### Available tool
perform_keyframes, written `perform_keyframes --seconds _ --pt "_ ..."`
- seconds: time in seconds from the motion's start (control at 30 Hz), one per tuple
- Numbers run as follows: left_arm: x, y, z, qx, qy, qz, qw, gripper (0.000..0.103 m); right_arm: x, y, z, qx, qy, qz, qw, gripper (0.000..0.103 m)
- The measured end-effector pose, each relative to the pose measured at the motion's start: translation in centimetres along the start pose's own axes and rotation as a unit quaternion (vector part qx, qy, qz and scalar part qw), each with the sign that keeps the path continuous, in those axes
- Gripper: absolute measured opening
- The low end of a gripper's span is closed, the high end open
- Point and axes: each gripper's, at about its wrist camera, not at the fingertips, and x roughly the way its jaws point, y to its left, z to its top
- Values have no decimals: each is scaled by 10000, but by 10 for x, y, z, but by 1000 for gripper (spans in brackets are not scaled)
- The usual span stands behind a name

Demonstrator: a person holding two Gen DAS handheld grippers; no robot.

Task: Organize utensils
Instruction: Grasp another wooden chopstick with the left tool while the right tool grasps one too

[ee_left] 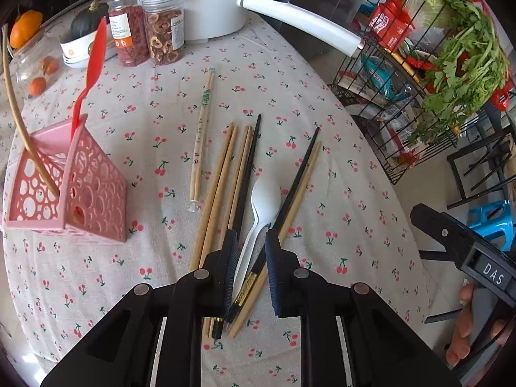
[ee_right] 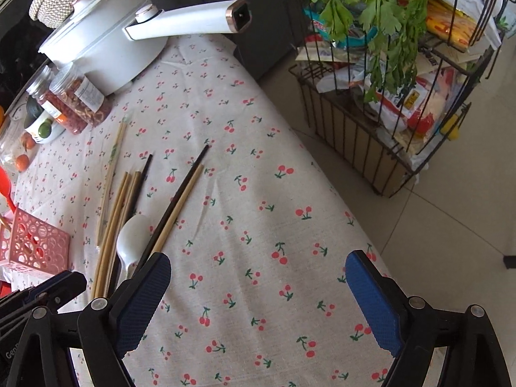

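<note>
Several wooden chopsticks (ee_left: 222, 174), two black chopsticks (ee_left: 248, 167) and a white plastic spoon (ee_left: 262, 203) lie together on the cherry-print tablecloth (ee_left: 338, 193). A wrapped chopstick pair (ee_left: 201, 135) lies to their left. My left gripper (ee_left: 250, 242) hovers over the spoon handle and a black chopstick, jaws partly open around them, not clamped. A pink perforated holder (ee_left: 87, 190) at left holds a red spatula (ee_left: 92, 64) and a wooden stick (ee_left: 22, 125). My right gripper (ee_right: 258, 271) is wide open and empty over the cloth, right of the spoon (ee_right: 133, 238).
A white pot with a long handle (ee_left: 300, 16), two jars (ee_left: 161, 29), a bowl and fruit stand at the back. A black wire rack (ee_right: 387, 122) with greens and packets stands off the table's right edge. The holder also shows at left (ee_right: 35, 245).
</note>
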Motion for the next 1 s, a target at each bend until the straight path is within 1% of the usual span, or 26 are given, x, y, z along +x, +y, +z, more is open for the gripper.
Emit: perform_keyframes --seconds 0.07,0.23,0.3,0.4,0.57,0.7,1.0 --pt "10 -1 10 4 -7 88 10000 18 7 -4 3 101 99 11 9999 92" --pt "34 -1 41 -13 -17 402 9992 12 22 -5 12 413 348 374 9978 92" --pt "43 2 50 -88 22 475 9988 11 26 -4 16 470 360 382 9975 92" --pt "54 8 59 -185 78 588 9981 7 30 -1 21 461 319 286 9980 92" --pt "68 9 64 -62 190 788 9967 4 34 0 26 515 314 376 9975 92" --pt "77 12 64 -49 272 849 9960 3 36 1 27 487 319 336 9977 92" --pt "80 6 64 211 243 1118 9932 4 33 -4 27 519 308 350 9976 92"
